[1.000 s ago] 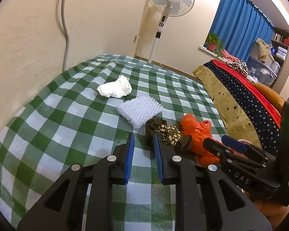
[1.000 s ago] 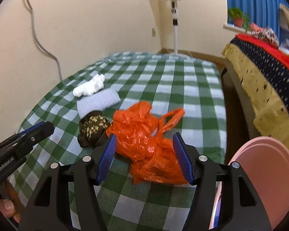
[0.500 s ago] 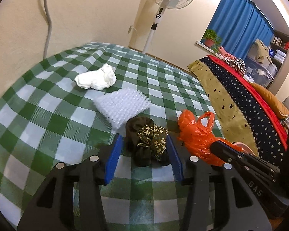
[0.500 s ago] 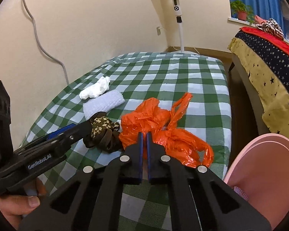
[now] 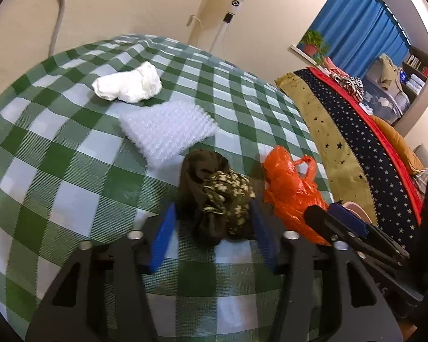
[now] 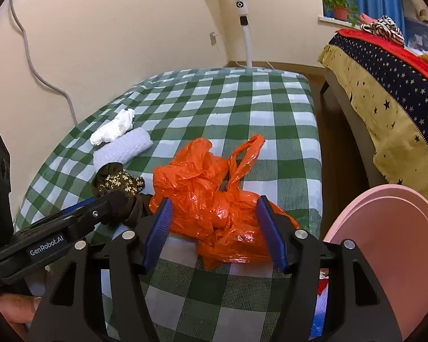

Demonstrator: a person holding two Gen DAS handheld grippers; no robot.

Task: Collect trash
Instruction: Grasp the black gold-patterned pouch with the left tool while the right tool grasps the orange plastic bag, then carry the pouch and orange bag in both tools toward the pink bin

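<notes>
Green-checked tablecloth [image 5: 57, 154] carries, left to right, crumpled tissue [image 5: 128, 85]; bubble wrap [image 5: 168, 131]; dark floral cloth [image 5: 216, 196] between the left gripper's [image 5: 212, 235] slightly closing, part-open jaws; orange plastic bag [image 6: 214, 199] straddled by the right gripper [image 6: 214, 232], just reopened.

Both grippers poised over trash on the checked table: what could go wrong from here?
1. The left gripper straddles the dark floral cloth, which is loosely bunched; a pinch may catch only a fold.
2. The right gripper brackets the orange bag; thin crumpled plastic could slip out.
3. The grippers sit close together, so they may collide when lifting.
</notes>
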